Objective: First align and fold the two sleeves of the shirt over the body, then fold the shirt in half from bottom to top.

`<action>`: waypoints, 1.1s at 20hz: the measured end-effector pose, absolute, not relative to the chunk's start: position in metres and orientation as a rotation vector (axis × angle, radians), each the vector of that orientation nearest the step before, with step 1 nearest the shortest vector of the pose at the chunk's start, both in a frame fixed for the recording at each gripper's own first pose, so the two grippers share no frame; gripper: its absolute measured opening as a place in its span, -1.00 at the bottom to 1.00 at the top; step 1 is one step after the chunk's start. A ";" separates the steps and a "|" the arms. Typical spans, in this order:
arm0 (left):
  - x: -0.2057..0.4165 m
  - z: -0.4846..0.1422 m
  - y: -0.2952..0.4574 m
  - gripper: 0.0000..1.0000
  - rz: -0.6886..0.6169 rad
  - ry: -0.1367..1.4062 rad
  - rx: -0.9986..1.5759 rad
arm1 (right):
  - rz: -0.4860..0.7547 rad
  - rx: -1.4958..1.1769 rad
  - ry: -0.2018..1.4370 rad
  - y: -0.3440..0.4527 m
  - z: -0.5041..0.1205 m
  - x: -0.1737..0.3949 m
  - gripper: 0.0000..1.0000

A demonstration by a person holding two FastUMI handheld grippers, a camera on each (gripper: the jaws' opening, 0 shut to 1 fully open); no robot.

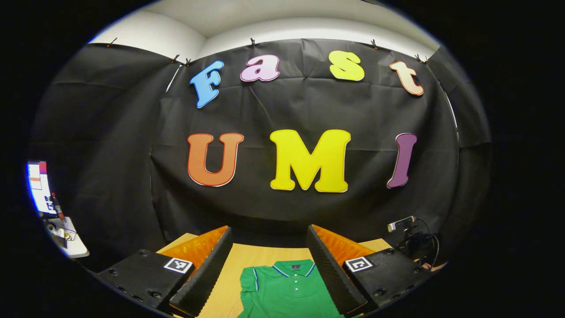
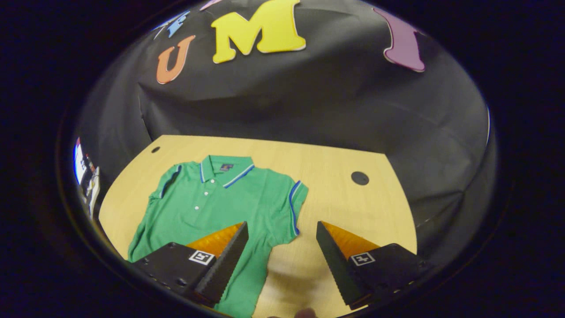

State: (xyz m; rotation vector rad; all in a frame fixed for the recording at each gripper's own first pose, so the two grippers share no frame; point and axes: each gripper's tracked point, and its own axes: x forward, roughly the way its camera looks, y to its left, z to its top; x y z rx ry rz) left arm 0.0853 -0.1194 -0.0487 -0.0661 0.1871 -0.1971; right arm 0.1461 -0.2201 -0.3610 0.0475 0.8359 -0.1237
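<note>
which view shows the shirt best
The right gripper view: the shirt lies flat on the table, collar and both sleeves visible. The left gripper view shows just its collar and chest between open fingers.

Shirt (image 2: 212, 207): matt knit cloth. Table (image 2: 344, 207): smooth pale wood-grain top. Booth wall (image 2: 309, 97): matt creased cloth.

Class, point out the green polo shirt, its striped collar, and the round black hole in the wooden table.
green polo shirt (image 2: 212, 207), right gripper view, chest
striped collar (image 2: 225, 170), right gripper view, middle
round black hole (image 2: 359, 178), right gripper view, centre
</note>
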 end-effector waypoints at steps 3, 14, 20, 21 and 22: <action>0.082 -0.059 -0.108 0.80 -0.150 0.231 -0.081 | -0.150 0.079 0.891 -0.233 -0.406 0.174 0.87; 0.081 -0.072 -0.082 1.00 -0.072 0.286 -0.006 | -0.224 0.204 0.958 -0.250 -0.433 0.185 -1.00; 0.082 -0.072 -0.078 1.00 -0.071 0.279 -0.025 | -0.187 0.156 0.848 -0.217 -0.375 0.203 -1.00; 0.082 -0.072 -0.075 1.00 -0.066 0.279 -0.032 | -0.170 0.159 0.842 -0.200 -0.369 0.208 -1.00; 0.079 -0.073 -0.072 1.00 -0.059 0.284 -0.036 | -0.159 0.153 0.840 -0.186 -0.367 0.214 -1.00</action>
